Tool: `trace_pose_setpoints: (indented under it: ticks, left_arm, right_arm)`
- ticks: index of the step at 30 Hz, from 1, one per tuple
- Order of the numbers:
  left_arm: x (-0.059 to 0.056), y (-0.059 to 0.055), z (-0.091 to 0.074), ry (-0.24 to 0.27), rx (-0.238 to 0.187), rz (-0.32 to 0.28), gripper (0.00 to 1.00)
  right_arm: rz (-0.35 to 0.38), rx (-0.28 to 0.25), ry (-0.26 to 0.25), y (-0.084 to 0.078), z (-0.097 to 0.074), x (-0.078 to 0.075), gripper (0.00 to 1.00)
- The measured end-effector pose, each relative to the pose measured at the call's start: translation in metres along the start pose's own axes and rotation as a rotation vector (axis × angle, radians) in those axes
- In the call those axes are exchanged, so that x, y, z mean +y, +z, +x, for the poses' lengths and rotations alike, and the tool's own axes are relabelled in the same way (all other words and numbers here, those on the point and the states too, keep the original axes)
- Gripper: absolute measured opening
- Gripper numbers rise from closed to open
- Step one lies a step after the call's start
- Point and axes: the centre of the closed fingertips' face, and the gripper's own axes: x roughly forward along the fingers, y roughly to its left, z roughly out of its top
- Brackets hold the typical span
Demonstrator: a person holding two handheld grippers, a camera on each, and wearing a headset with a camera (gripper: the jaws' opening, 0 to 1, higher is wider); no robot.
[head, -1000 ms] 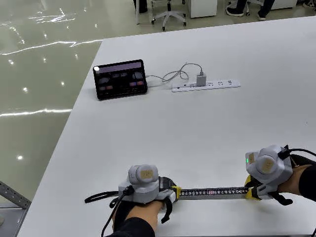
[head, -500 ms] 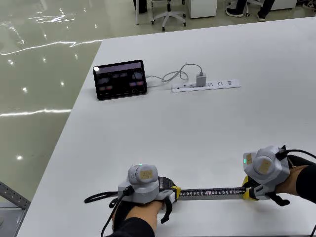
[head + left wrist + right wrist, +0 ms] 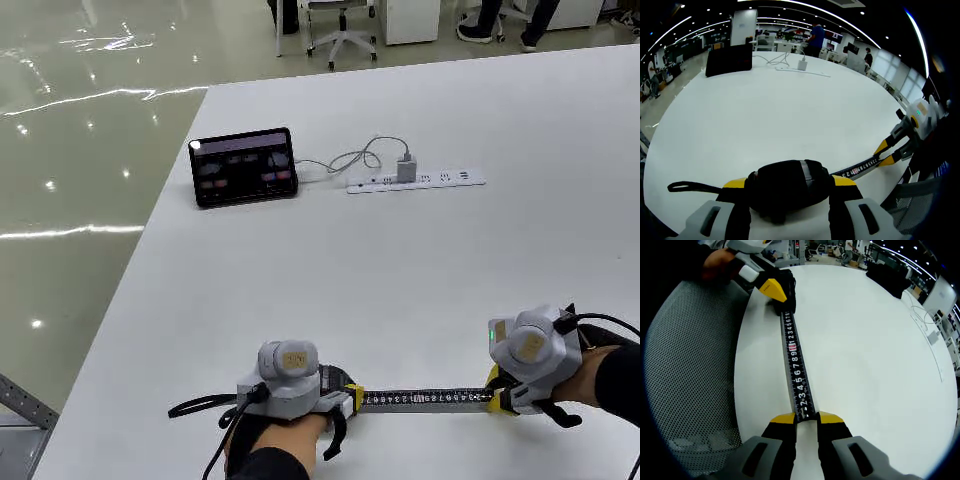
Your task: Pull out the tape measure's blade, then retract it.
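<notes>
The tape measure's black case (image 3: 335,381) lies near the table's front edge, with my left gripper (image 3: 352,392) shut on it. In the left gripper view the case (image 3: 790,192) sits between the yellow-tipped jaws of the left gripper (image 3: 790,181). The blade (image 3: 425,398) runs flat along the white table (image 3: 400,270) to my right gripper (image 3: 495,398), which is shut on its end. In the right gripper view the numbered blade (image 3: 794,360) leads from the right gripper (image 3: 805,417) up to the case (image 3: 786,287).
A dark tablet (image 3: 243,166) stands at the back left. A white power strip (image 3: 415,180) with a charger and cable lies beside it. The table's left edge drops to a glossy floor (image 3: 70,150). A grey mesh chair (image 3: 690,380) sits below the front edge.
My right gripper has moved a little to the left, towards the left gripper, and the drawn-out blade is slightly shorter. The left gripper has stayed put on the case.
</notes>
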Motion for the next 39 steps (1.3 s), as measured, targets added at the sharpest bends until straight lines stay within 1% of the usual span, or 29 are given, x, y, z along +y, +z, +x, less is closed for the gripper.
trace_pose_setpoints:
  ticks: [39]
  left_arm:
    - [0.000, 0.000, 0.000, -0.001, 0.000, -0.003, 0.59]
  right_arm:
    - [0.002, -0.015, 0.000, 0.012, 0.006, 0.002, 0.11]
